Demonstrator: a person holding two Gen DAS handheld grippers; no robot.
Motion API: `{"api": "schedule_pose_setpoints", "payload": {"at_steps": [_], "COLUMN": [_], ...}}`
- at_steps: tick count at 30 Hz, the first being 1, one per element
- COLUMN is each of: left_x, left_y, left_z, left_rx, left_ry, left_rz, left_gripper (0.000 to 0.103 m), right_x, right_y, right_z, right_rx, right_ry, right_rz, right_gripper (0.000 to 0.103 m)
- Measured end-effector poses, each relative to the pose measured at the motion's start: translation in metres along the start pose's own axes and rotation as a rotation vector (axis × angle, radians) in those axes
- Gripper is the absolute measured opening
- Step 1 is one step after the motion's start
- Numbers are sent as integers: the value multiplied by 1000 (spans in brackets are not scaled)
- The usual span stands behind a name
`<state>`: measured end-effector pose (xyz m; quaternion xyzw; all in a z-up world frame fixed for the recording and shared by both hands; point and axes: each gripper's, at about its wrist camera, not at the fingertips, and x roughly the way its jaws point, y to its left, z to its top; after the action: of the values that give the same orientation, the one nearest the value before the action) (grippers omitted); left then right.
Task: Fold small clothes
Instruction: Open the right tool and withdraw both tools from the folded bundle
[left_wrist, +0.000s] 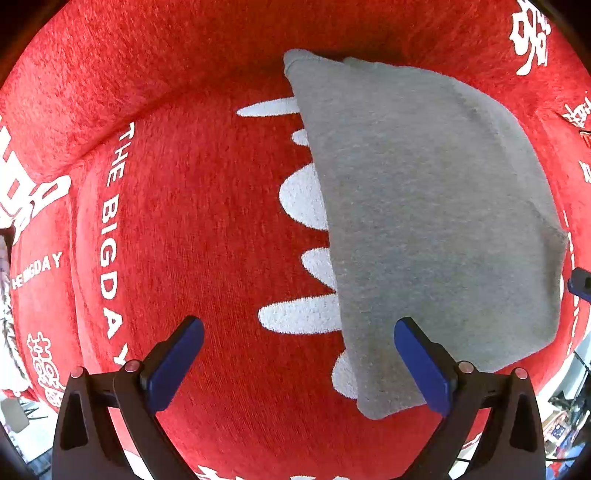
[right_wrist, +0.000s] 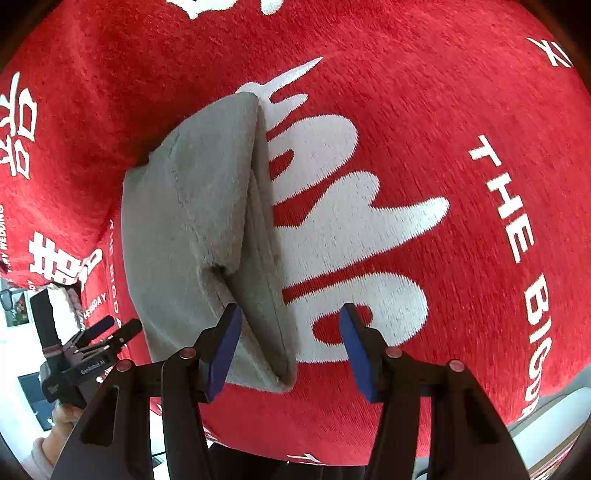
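A: Where is the grey cloth (left_wrist: 424, 221)?
B: Folded on the red cover (left_wrist: 207, 206).
A: And the claws?
B: Left claw (left_wrist: 299, 363) and right claw (right_wrist: 291, 343) both gape, holding nothing.

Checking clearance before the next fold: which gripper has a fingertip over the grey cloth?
Both: the left gripper has one finger over the folded grey garment; the right gripper, likewise, one finger.

A plain grey garment (left_wrist: 424, 221) lies on a red cover (left_wrist: 203, 240) with white lettering.
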<state>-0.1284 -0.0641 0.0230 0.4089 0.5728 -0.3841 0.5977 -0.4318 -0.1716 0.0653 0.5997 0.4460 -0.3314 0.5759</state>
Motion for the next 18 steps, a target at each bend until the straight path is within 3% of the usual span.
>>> {"api": "schedule_pose_setpoints", "payload": {"at_steps": [3, 7, 12, 18], "left_x": [0, 0, -2, -2], "left_y": [1, 2, 1, 0], "left_z": [2, 3, 5, 9], "left_rx": [-12, -27, -34, -50], "left_ry": [-14, -29, -31, -35], "left_rz": [17, 16, 13, 12], "left_gripper": [103, 103, 103, 103], "right_x": [-3, -2, 2, 6], "right_y": [-2, -1, -3, -4], "right_z": [2, 6, 12, 20], "right_rx": [-2, -15, -3, 21], "right_ry": [-8, -14, -15, 3], "right_rz": [7, 18, 45, 98], "right_gripper": [68, 69, 80, 80]}}
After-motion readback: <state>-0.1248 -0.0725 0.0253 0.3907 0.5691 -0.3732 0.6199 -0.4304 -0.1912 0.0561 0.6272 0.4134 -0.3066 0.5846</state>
